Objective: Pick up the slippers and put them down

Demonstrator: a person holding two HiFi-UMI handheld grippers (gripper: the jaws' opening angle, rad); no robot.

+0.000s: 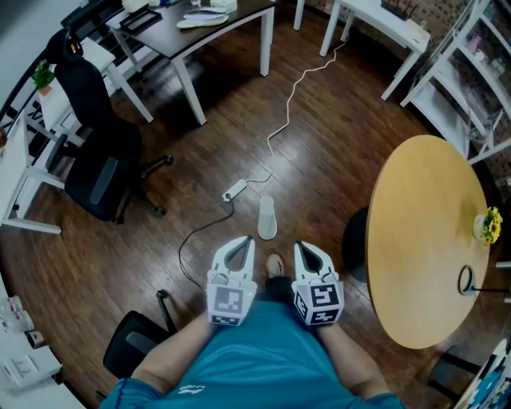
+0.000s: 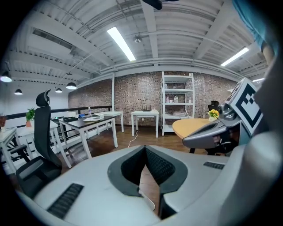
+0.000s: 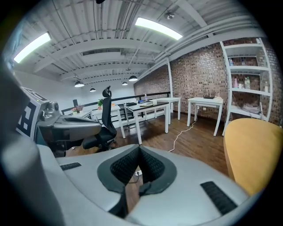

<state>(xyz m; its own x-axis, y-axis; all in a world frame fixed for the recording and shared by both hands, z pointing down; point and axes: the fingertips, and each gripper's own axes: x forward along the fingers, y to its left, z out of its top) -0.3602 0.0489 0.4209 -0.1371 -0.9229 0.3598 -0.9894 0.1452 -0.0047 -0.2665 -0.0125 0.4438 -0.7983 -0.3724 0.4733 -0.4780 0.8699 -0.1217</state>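
One pale slipper lies sole-up on the wooden floor, just ahead of both grippers. A small tan shape shows between the grippers; I cannot tell whether it is a foot or a second slipper. My left gripper is held up close to the body, its jaws shut with nothing in them. The right gripper is beside it, also shut and empty. In the left gripper view the left gripper has its tips together over bare floor. The right gripper view shows the right gripper the same.
A round yellow table stands at the right with a flower on it. A white cable with a power strip runs across the floor ahead. A black office chair is at the left, a dark desk behind, and white shelves far right.
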